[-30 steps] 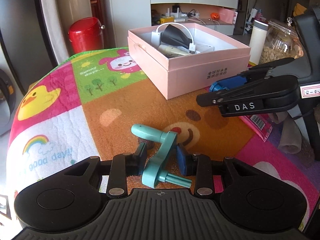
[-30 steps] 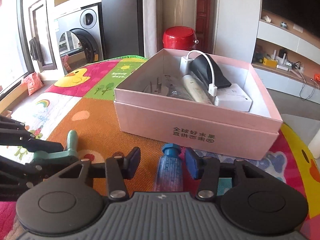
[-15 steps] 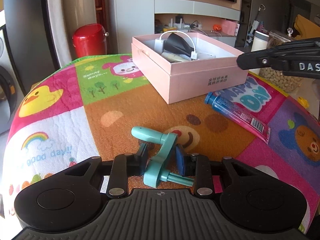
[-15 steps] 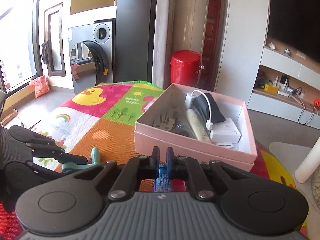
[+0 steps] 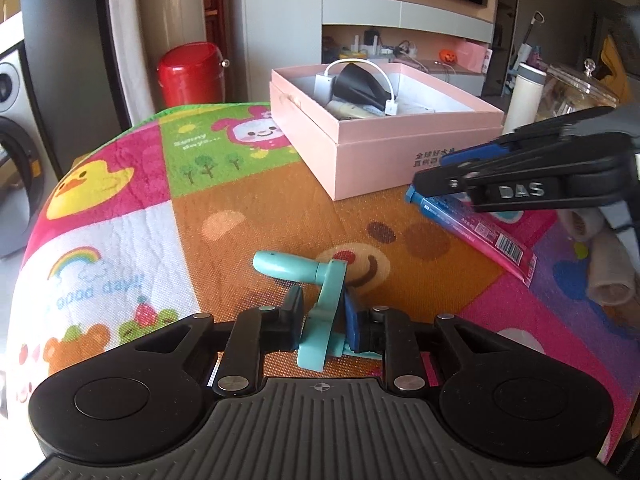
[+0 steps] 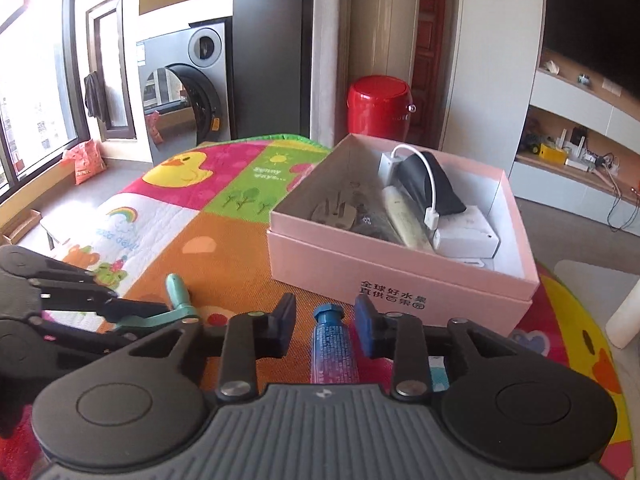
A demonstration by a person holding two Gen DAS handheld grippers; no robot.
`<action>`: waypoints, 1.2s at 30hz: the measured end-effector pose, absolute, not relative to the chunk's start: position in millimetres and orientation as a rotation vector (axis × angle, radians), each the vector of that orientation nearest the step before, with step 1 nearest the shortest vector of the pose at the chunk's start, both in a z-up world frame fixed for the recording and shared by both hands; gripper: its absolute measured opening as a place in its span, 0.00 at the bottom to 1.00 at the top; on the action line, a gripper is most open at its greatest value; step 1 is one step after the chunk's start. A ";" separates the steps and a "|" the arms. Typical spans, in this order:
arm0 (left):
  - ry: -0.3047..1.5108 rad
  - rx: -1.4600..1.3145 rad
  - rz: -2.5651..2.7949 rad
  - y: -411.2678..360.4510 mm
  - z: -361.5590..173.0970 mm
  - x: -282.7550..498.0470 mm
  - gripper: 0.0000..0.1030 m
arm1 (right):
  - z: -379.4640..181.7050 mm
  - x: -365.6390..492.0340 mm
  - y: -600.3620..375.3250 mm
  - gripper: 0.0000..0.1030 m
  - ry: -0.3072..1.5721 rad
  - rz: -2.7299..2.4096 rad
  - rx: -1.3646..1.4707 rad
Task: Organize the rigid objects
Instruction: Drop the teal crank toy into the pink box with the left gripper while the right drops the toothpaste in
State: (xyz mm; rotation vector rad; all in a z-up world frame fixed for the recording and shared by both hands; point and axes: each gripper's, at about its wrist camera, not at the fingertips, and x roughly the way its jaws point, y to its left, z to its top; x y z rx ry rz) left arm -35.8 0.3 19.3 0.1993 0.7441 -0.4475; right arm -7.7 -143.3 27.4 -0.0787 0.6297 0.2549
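A round tabletop [image 5: 248, 216] is covered by a bright patchwork cartoon cloth. At its far side an open pink cardboard box [image 6: 400, 280] is seen, holding chargers, a white cable and a black pouch (other contents cannot be made out). The left gripper [image 5: 322, 316] is nearly closed, its pads pressed on the arm of a teal plastic crank handle [image 5: 320, 292] lying on the cloth. The right gripper [image 6: 325, 322], its jaws just reopened, is set narrowly apart around the blue-capped tube [image 6: 332, 344] without touching it.
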 end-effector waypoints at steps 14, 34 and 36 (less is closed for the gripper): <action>0.681 0.179 -0.551 5.4 17.9 -48.0 0.14 | 30.9 -25.6 -152.0 0.23 0.620 0.230 -0.085; 0.380 0.121 -0.652 -21.8 135.6 -36.4 0.14 | 160.1 -95.9 -195.7 0.20 0.280 0.202 -0.084; 0.387 0.072 -0.665 -30.7 146.6 -8.8 0.14 | 172.5 -81.1 -203.5 0.20 0.271 0.189 -0.059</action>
